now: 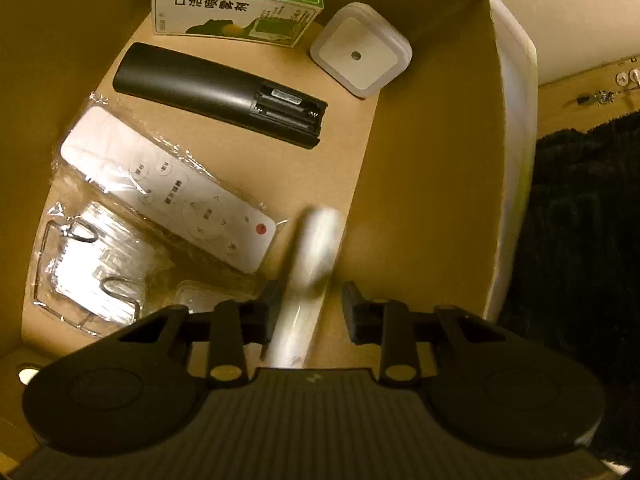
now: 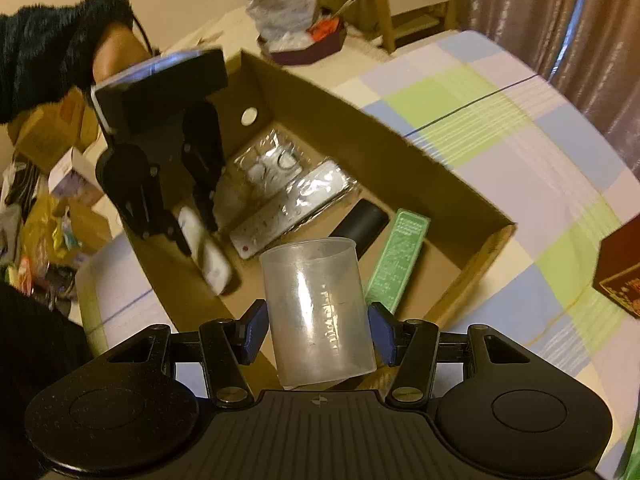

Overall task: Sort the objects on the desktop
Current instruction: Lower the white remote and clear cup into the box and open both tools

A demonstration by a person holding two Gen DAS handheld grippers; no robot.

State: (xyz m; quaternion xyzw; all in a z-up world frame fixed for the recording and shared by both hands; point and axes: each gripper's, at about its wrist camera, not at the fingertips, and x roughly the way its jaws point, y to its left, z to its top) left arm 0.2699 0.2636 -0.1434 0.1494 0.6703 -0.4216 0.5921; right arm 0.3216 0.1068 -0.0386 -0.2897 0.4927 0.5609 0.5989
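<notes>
While one cardboard box (image 2: 420,168) sits on a checked tablecloth (image 2: 500,120), both grippers work at it. Its walls stand high all round, and one round hole pierces the far end wall in the right wrist view. Inside lie, counted: two remotes, one black remote (image 1: 216,92) with its battery bay uncovered and one white remote (image 1: 172,188) in clear wrap; one green-and-white carton (image 1: 236,4); one square white night-light (image 1: 362,54); one clear bag of wire hooks (image 1: 88,268); and one white tube (image 1: 310,264).

Bare cardboard floor shows to the right of the white remote and below the night-light, along the wall nearest the right gripper; the other side is crowded, with the bag, the white remote and the black remote lying side by side.

Reaching down inside the box, the left gripper (image 1: 308,308) has its jaws spread, the blurred white tube between them touching the left finger and clear of the right.

Just over the near rim, the right gripper (image 2: 316,328) is clamped on one clear plastic measuring cup (image 2: 320,312), tilted slightly, mouth away from the camera, blue pads pressing its sides.

One dark red box (image 2: 620,276) stands on the cloth, well apart to the right.
</notes>
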